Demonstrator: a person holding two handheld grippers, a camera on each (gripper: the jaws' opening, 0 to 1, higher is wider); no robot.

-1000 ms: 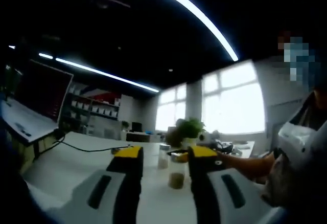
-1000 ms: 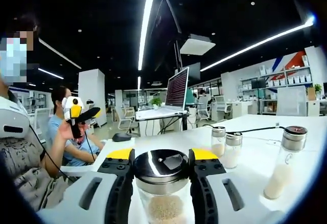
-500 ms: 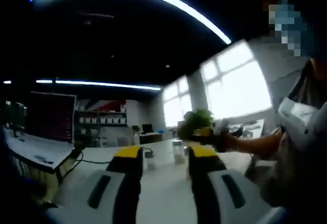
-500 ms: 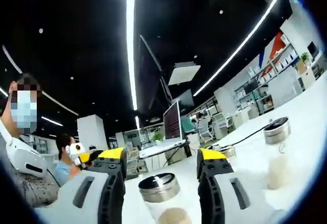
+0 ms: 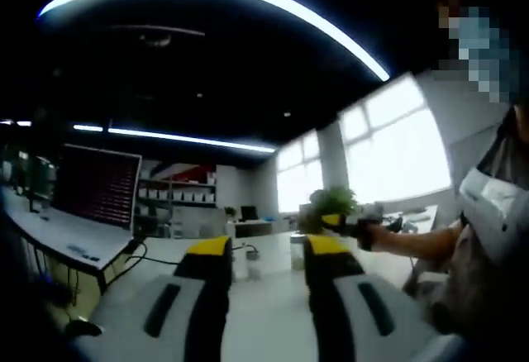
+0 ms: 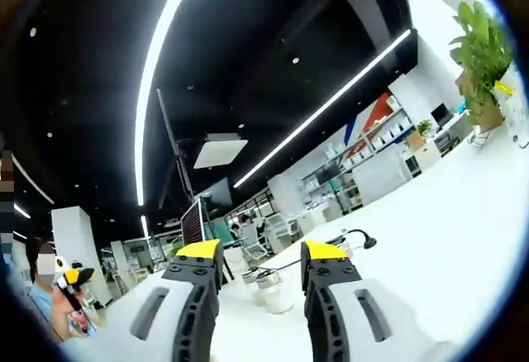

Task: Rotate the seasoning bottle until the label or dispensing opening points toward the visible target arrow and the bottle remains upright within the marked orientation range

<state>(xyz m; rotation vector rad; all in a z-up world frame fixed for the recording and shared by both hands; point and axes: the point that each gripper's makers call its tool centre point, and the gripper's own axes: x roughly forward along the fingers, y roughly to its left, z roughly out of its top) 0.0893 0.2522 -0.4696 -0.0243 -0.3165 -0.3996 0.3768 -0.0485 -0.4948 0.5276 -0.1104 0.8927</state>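
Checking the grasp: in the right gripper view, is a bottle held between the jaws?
No: the right gripper has open jaws with nothing between them; two seasoning bottles stand beyond on the table.

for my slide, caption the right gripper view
Open hand-held gripper above a white table, two seasoning bottles beyond its jaws.

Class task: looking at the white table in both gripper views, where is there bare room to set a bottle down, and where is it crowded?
Bare: in the right gripper view, the wide white table between the right gripper and the potted plant. Crowded: just beyond its open jaws, the seasoning bottles and a black cable. In the left gripper view, the laptop borders the far edge.
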